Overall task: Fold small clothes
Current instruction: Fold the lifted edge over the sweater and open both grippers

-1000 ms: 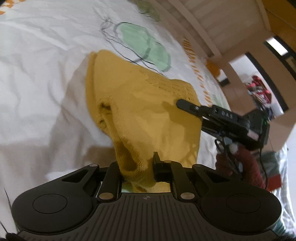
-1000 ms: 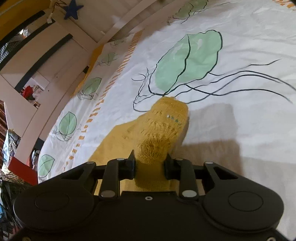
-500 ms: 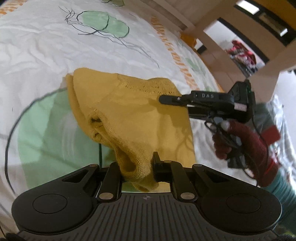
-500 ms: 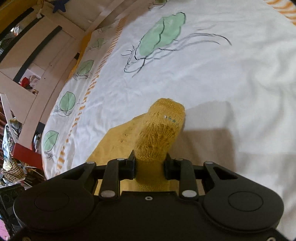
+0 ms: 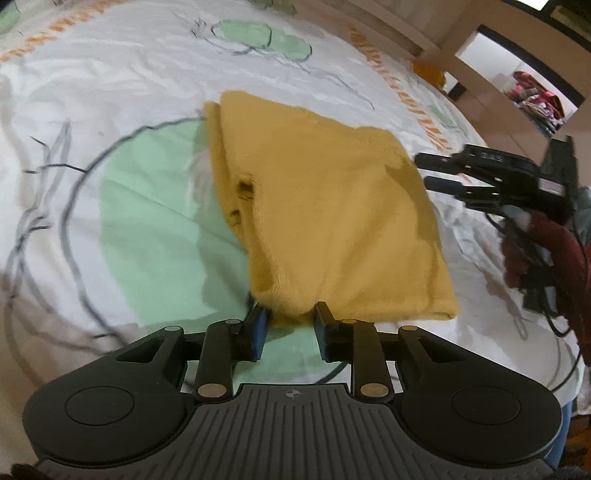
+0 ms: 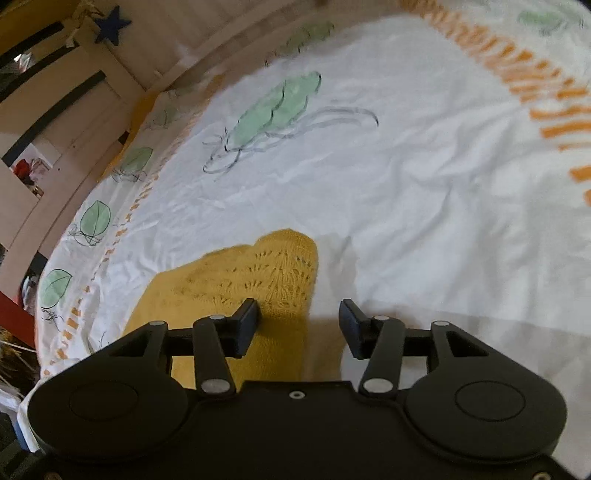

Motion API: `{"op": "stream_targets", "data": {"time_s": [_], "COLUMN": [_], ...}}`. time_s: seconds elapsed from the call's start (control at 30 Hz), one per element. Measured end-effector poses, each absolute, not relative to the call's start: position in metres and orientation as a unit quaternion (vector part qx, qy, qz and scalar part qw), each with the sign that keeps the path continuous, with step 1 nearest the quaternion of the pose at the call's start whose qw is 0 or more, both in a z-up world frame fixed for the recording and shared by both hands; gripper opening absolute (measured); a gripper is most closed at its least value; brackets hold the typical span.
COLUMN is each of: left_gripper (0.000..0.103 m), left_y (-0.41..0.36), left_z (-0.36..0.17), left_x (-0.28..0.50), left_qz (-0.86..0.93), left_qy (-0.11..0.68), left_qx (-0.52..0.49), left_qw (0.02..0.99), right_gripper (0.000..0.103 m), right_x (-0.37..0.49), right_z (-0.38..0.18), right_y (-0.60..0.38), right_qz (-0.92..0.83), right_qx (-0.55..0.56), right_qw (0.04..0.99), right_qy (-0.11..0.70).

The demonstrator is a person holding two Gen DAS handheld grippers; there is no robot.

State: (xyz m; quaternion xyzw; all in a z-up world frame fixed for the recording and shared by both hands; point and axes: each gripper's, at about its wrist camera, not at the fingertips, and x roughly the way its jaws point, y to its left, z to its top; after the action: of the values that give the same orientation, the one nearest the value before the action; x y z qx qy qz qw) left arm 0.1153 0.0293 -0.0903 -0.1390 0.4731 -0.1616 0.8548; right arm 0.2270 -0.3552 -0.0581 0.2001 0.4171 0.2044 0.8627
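Yellow knit garment [image 5: 332, 206] lies folded on the leaf-print bedsheet [image 6: 424, 192]. Left claw [image 5: 290, 325] is opening narrowly around its near edge. Right claw [image 6: 299, 325] is opening wide, free of it.

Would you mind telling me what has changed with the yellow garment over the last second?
Both tongs have let go: the left tongs and right tongs are opening, and the folded mustard-yellow knitted garment now lies flat on the white leaf-printed bedsheet. It is still folded in half.

White leaf-print bedsheet [image 6: 424, 192], wooden bed frame [image 6: 74, 110], blue star [image 6: 112, 23]
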Motion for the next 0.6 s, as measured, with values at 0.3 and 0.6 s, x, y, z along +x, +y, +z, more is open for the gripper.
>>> {"op": "stream_targets", "data": {"time_s": [0.3, 0.6], "left_gripper": [0.026, 0.026], "left_y": [0.037, 0.021], "left_z": [-0.05, -0.062], "left_x": [0.096, 0.122], "left_qz": [-0.128, -0.122], "left_qy": [0.373, 0.378], "left_qx": [-0.109, -0.105], "left_qw": [0.912, 0.912], "right_gripper": [0.059, 0.056], "right_x": [0.165, 0.133], "right_z": [-0.046, -0.068], "right_y": [-0.351, -0.342], "right_qz": [0.239, 0.202], "right_qx": [0.199, 0.143], "right_qw": [0.85, 0.842], "right_qy": [0.425, 0.479]}}
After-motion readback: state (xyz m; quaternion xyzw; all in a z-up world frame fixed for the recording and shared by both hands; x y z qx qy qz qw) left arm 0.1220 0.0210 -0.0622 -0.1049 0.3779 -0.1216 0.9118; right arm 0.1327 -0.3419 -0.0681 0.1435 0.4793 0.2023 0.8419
